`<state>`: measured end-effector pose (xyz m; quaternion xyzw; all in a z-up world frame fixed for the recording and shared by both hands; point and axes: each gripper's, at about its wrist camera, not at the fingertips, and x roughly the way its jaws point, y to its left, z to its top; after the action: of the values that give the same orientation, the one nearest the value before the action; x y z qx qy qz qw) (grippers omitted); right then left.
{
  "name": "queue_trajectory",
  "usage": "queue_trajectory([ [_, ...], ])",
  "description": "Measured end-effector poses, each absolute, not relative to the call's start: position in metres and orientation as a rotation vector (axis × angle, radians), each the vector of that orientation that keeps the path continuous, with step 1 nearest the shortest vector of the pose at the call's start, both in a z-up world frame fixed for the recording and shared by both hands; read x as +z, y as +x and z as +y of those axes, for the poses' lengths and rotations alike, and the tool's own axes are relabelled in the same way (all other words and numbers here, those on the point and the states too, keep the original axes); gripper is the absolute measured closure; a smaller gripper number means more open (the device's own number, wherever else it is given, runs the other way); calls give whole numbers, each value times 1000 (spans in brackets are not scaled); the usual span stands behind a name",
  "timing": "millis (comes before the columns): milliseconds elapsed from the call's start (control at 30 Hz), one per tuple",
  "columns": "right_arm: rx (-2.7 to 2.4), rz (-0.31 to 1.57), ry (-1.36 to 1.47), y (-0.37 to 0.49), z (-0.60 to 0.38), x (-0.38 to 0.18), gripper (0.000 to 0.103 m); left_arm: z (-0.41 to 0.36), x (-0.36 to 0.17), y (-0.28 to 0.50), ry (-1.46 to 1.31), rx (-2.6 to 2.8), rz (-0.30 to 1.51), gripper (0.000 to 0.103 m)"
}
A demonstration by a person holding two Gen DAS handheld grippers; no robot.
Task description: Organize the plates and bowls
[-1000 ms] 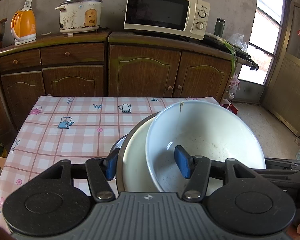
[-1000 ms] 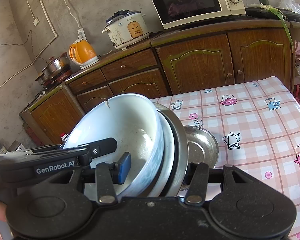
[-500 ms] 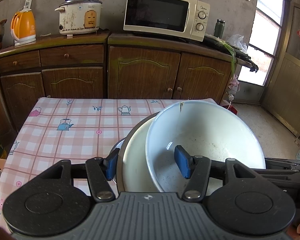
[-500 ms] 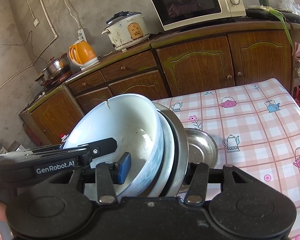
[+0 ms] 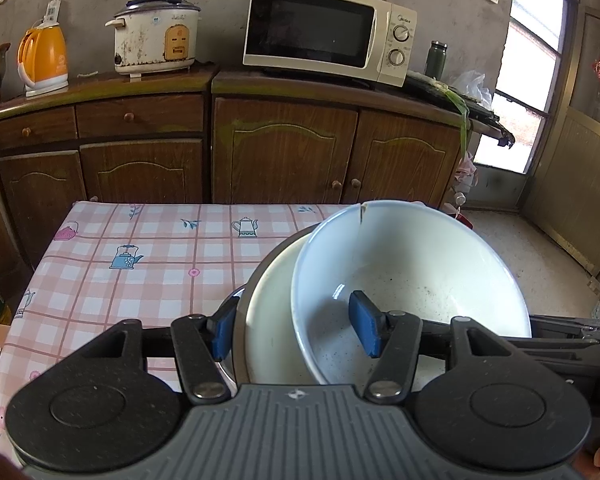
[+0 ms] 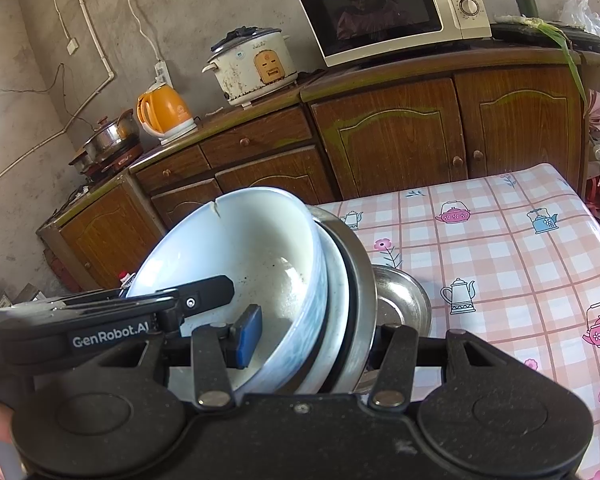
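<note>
Tilted stack of bowls pinched from both sides by left gripper and right gripper above checked tablecloth.

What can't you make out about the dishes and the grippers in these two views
- Bottom of the tilted stack: both views, hidden behind the gripper bodies, so what it rests on is unknown.
- Right gripper far fingertip: right wrist view, behind the metal plate.
- Small metal bowl: partly covered by the stack.
- White bowl: right edge cut off by the other gripper's body in the left wrist view.
</note>
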<state>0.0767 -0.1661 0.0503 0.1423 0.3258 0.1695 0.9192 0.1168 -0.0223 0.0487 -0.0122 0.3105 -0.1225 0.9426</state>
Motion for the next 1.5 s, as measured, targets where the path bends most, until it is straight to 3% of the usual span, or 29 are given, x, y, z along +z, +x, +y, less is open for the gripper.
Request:
queue_trajectory([
  [1500,340,681,295,103,-173,42,44,-27,36,141,-19,-259,649,45],
])
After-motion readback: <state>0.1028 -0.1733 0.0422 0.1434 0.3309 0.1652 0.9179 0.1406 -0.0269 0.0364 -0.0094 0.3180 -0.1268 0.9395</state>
